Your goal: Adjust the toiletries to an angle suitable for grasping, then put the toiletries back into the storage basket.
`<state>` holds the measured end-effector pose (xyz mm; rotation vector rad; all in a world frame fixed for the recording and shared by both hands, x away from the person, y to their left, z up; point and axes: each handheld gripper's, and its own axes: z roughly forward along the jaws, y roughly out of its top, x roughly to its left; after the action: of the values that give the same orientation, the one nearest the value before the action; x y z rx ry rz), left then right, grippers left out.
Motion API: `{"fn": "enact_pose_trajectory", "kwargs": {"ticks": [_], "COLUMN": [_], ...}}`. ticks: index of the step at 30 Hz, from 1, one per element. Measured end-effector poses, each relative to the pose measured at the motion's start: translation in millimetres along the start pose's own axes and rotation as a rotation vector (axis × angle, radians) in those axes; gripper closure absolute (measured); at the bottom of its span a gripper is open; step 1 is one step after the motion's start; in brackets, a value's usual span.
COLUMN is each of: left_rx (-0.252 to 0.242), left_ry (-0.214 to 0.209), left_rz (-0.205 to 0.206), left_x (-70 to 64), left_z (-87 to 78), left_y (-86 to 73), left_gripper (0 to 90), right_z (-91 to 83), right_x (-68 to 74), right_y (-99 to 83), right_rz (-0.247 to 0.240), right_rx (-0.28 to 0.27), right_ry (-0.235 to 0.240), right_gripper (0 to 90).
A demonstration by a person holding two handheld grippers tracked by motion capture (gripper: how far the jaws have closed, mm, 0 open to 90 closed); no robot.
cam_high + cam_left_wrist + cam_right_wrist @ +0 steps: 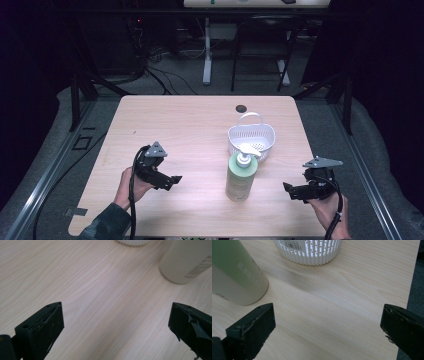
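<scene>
From the high view, a green pump bottle (241,177) stands upright on the worktop (175,120), just in front of a white basket (251,140) and close enough that its pump head overlaps the basket's near rim. The left gripper (172,181) and the right gripper (289,188) flank the bottle, both apart from it and holding nothing. The bottle is tall and narrow, so a push from one side alone would likely tip it, and toward the basket it could knock that away.

In the left gripper view, the fingers (42,327) stand wide apart over bare wood, with the bottle's base (186,262) up to the right and well clear. An approach from this angle risks meeting the bottle off-centre and spinning it.

In the right gripper view, the fingers (252,327) are likewise spread wide, the bottle (237,275) at upper left and the basket (312,252) beyond it. The smooth rounded wall may slip if it is grasped too low or too lightly.
</scene>
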<state>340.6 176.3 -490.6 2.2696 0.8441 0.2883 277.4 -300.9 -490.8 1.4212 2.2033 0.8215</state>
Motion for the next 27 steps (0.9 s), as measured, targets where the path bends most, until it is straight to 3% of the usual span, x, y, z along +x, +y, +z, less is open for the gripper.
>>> {"fn": "enact_pose_trajectory", "kwargs": {"ticks": [7,15,27], "left_rx": [0.045,0.073,0.091], "left_ry": [0.015,0.019,0.018], "left_rz": [-0.049,-0.048,-0.059], "left_x": [10.6,9.4,11.6], "left_z": [1.7,6.5,9.1], "left_y": [-10.6,-12.3,-16.3], "left_gripper": [0.0,0.0,0.0], "right_z": [-1.0,-2.7,-7.5], "right_x": [-1.1,0.5,13.6], "right_y": [-0.7,0.4,5.0], "right_rz": [0.001,-0.004,-0.018], "right_rx": [-0.010,-0.021,-0.043], "right_ry": [0.000,0.003,0.023], "right_gripper": [0.0,0.0,0.0]}}
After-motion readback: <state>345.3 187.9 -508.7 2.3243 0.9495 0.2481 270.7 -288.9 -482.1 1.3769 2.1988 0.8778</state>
